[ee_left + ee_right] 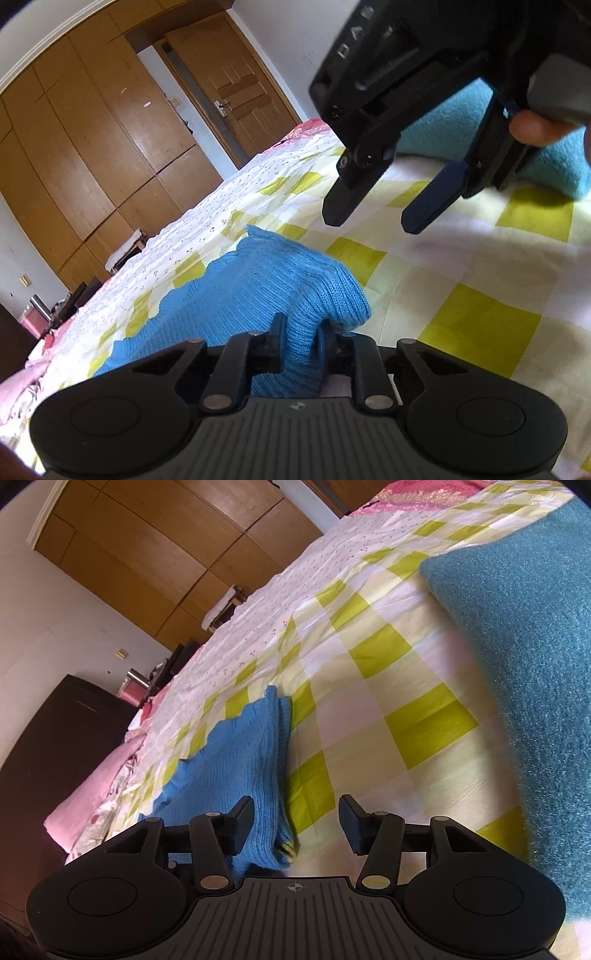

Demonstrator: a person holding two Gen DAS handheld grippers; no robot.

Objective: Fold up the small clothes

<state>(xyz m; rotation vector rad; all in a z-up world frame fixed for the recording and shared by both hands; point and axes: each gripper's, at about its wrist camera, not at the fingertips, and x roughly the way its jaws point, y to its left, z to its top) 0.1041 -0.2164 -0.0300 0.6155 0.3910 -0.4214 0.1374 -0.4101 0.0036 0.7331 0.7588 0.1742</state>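
Note:
A small blue knit garment (258, 291) lies on the checked bedspread (461, 280). My left gripper (301, 341) is shut on a ribbed edge of it, with the knit bunched between the jaws. My right gripper (376, 218) hangs open above the bedspread, past the garment and apart from it. In the right wrist view the right gripper (297, 821) is open, with the folded edge of the garment (258, 760) lying loose by its left finger (242, 825).
A teal fuzzy blanket (524, 657) lies on the bed to the right. A pink quilt (92, 779) lies at the bed's left edge. A wooden wardrobe (74, 155) and a door (236, 81) stand beyond the bed. A dark cabinet (55, 746) stands at the left.

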